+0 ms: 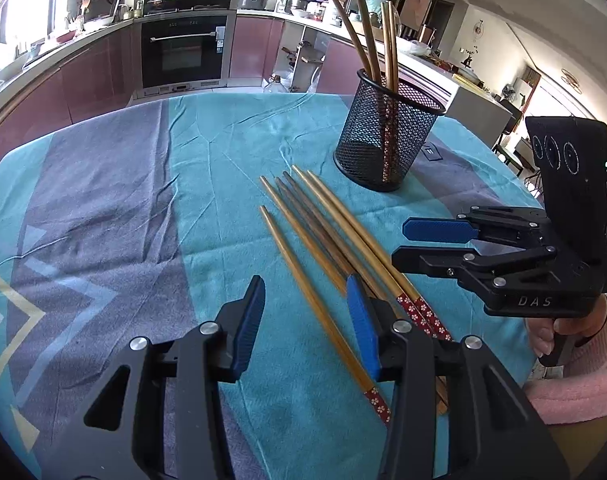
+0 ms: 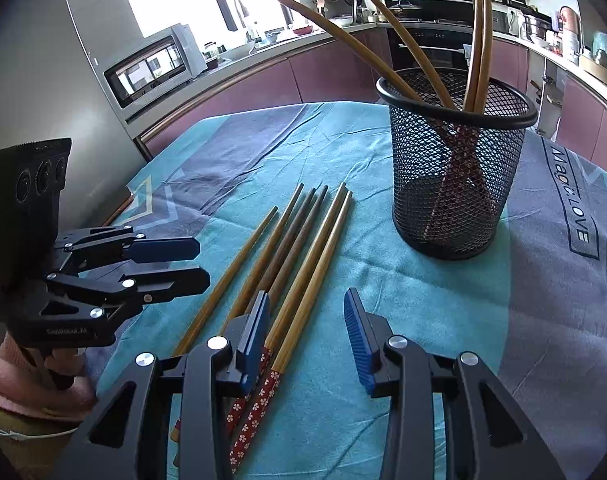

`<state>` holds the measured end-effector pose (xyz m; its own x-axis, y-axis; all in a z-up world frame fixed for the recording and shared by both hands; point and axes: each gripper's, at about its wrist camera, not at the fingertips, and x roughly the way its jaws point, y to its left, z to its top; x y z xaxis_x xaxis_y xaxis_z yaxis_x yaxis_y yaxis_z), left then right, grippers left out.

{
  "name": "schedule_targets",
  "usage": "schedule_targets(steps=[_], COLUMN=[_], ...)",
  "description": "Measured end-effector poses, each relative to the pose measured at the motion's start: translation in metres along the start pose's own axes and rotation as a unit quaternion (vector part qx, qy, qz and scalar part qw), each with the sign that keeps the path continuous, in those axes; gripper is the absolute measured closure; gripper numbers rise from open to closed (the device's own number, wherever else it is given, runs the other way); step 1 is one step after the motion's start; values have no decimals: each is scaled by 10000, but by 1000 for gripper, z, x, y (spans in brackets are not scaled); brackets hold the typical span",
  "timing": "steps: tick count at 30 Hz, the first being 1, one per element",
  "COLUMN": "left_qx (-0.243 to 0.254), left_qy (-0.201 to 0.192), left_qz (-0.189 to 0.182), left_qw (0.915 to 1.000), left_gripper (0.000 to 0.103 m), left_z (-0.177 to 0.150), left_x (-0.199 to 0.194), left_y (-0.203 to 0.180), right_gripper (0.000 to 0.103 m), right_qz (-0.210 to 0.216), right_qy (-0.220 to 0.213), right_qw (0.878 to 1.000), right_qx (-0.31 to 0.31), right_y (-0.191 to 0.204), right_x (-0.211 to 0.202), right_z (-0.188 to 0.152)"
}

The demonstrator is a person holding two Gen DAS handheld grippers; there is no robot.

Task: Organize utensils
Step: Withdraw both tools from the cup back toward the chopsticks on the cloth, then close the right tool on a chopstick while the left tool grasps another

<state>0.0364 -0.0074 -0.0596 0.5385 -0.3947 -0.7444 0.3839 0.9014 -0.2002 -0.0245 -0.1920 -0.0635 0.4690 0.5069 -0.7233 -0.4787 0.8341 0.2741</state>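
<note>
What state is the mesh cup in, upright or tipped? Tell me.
Upright. The black mesh cup stands on its base on the tablecloth, rim up, with four chopsticks leaning inside it.

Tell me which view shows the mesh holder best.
The right wrist view: the black mesh holder appears large and near, four chopsticks visible inside. The left wrist view shows the same holder smaller and farther off.

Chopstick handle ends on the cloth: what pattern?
Red with small white flowers; clearest in the right wrist view.

"DAS" marks the right gripper point(image 1: 399, 246); "Magic LOVE" the tablecloth point(image 2: 575, 216).
</note>
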Motion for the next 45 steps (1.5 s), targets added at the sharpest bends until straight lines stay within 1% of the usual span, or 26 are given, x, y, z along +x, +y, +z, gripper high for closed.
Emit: schedule_targets(steps=[5,7,10,11,13,14,19,22,24,31,35,36,38,43,45], left_qx=[5,14,58,79,93,90,141,198,164,147,137,118,75,-10,-47], left_qy=[65,97,146,166,219,266,252,246,255,248,239,237,234,212,205], left_qz=[26,25,88,94,127,150,229,327,284,324,343,346,355,388,397], left_qw=[10000,9999,9998,9998,9996,9995,9993,9990,9991,9991,9990,9990,9991,9990,9990], left_gripper=[63,64,66,67,71,74,76,85,87,87,87,88,89,92,94], left_z=[-3,-3,-4,-4,-5,-5,-6,-5,-5,-2,1,1,3,5,4], left_x=[3,5,8,9,13,16,20,20,21,23,25,26,28,29,29], left_y=[-2,-3,-4,-5,-6,-6,-7,-6,-2,2,1,1,1,2,3], right_gripper=[66,69,72,72,79,80,82,86,87,88,88,88,92,97,98], right_qz=[-77,-169,-183,-206,-226,-238,-351,-466,-559,-768,-763,-747,-721,-564,-514], right_qy=[53,88,113,117,131,131,166,174,184,159,140,130,116,89,82], right_qw=[10000,9998,9998,9997,9996,9996,9992,9988,9983,9968,9969,9971,9973,9981,9982], right_qx=[6,-17,52,72,101,113,69,2,-43,-145,-118,-99,-28,209,281], right_y=[2,4,2,1,-1,-1,0,3,4,6,6,5,3,-6,-9], right_x=[5,9,11,12,13,14,16,18,18,26,32,32,33,30,29], right_z=[1,2,2,2,2,3,3,3,4,10,15,16,17,17,17])
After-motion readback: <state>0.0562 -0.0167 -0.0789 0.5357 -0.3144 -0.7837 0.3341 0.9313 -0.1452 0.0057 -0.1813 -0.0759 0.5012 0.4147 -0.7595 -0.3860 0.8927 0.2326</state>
